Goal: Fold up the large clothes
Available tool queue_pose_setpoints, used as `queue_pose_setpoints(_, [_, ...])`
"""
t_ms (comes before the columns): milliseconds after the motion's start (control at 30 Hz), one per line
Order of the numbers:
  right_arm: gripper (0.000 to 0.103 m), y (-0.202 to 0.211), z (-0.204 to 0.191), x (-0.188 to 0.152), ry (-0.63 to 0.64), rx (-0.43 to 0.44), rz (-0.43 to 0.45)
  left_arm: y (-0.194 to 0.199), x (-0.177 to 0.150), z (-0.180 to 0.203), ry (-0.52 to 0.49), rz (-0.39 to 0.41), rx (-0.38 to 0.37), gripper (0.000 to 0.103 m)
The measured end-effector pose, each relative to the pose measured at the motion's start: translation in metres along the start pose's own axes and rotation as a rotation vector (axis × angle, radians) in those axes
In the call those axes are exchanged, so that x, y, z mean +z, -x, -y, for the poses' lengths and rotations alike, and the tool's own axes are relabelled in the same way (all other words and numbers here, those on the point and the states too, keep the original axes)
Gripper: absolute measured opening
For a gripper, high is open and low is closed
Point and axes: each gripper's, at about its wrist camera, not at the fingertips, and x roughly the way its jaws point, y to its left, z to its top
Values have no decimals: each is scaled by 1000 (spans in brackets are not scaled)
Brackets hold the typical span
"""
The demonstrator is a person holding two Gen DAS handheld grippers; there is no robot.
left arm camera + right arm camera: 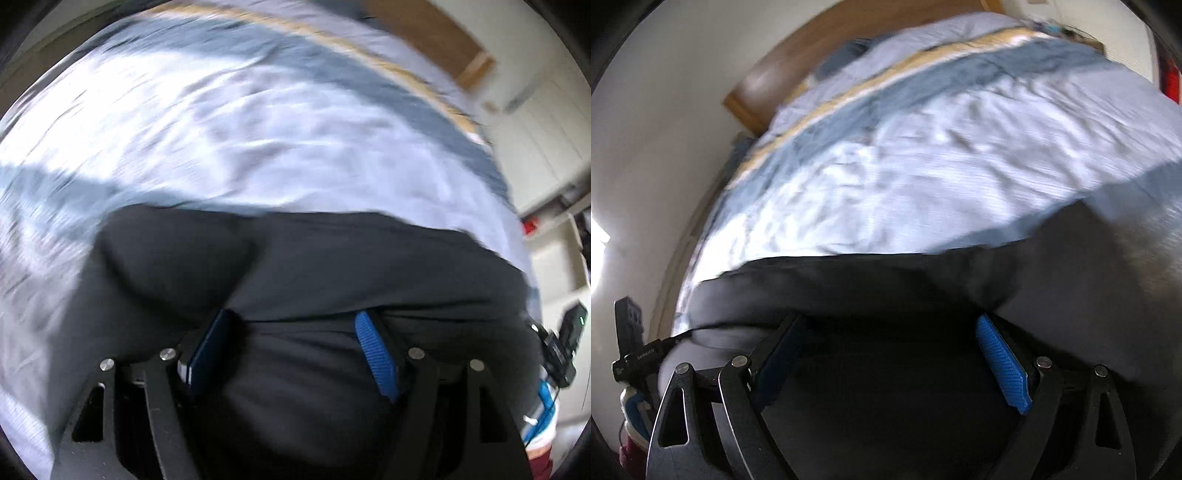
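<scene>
A large black garment (332, 266) lies on a bed with a pale blue striped cover (240, 140). In the left wrist view my left gripper (295, 321) has its blue-padded fingers (373, 350) spread wide, with black cloth bunched between and over them. In the right wrist view the same garment (886, 284) fills the lower half. My right gripper (890, 325) also stands wide, its blue pads (1001, 362) apart with black cloth between them. The fingertips of both grippers are hidden under the cloth. Both views are blurred by motion.
The bed cover (923, 155) has darker blue bands and a yellow stripe (886, 77). A wooden headboard (798, 66) stands at the far end by a white wall. The other gripper's device (565, 343) shows at the right edge; cupboards (546, 147) stand beyond.
</scene>
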Motion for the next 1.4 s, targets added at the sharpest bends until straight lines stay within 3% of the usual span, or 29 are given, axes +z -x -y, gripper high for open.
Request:
queue_pose_setpoints(200, [92,24,22,-6,-10,-198,-10,28,-11,-36,-1,31,285,70])
queue_pose_setpoints(300, [92,57,18,-11,17,-232,69,71,-29,-39,-13,137,225,70])
queue_pose_setpoints(400, [92,96,-6,-24,74,-186,171,102,-51,-22,-55,228,140,70])
queue_pose_setpoints(567, [96,112,-61,-53,168,-38,218,104,-87,11,-109,242,-9,70])
queue_pose_setpoints(667, [96,86,-78,-76,198,-11,142,82,-104,4,-79,209,-5,70])
queue_pose_setpoints(767, [96,68,-63,-96,190,-28,85,72,-119,-26,0,203,-47,70])
queue_pose_setpoints(833, [96,71,-43,-106,174,-25,91,76,-124,-46,35,207,-34,70])
queue_pose_setpoints(967, [96,86,-13,-111,156,-142,87,88,-134,-77,85,211,40,70])
queue_pose_setpoints(1067, [96,104,-7,-116,167,-239,100,109,-148,-82,88,266,38,70])
queue_pose_setpoints(1233, [96,140,-26,-129,192,-149,185,133,-177,-52,27,339,-49,70])
queue_pose_setpoints(1400, [96,140,-62,-163,277,-49,175,127,-201,-17,-90,363,14,70])
